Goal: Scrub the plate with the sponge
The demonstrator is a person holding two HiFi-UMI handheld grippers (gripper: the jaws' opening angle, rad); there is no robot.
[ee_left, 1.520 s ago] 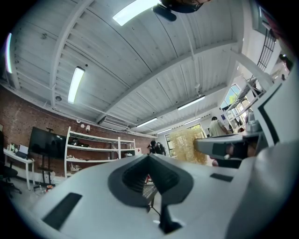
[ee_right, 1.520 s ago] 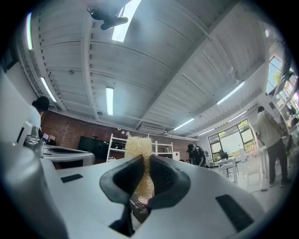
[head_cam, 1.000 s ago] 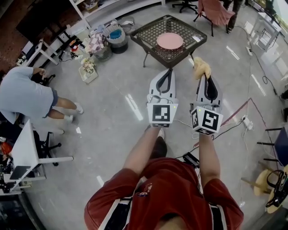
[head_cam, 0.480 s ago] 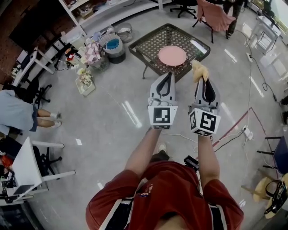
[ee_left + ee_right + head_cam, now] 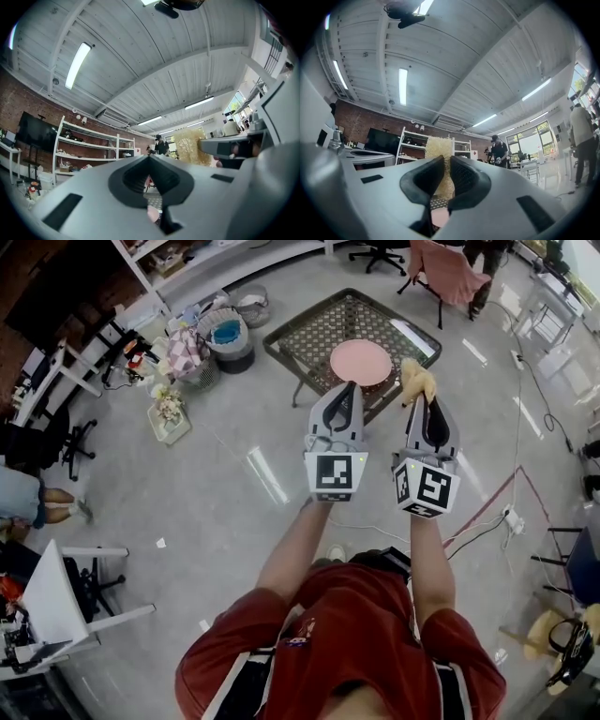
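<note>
Yellow and coarse, the sponge [image 5: 417,379] sits pinched between the dark pads of the right claw [image 5: 424,399], which grip its lower part. Its ragged top stands out past the tips. The left claw [image 5: 346,388] is drawn fully together with nothing between its pads. Both claws are held up in the air side by side on the near side of the worktop [image 5: 314,329], a dark mesh-topped table standing on a glossy grey floor [image 5: 234,484].

A pink plate [image 5: 361,362] lies flat on the worktop, in its near half and toward the person's right. The sponge is held clear of it. A small white card [image 5: 414,337] lies by the worktop's right edge.

On the floor to the left of the worktop stands a cluster of baskets [image 5: 230,334], one with something blue inside. Beyond the worktop is a chair draped in pink cloth [image 5: 448,263]. A person in dark clothes [image 5: 499,152] stands farther back, and white shelving [image 5: 412,140] lines a brick wall.
</note>
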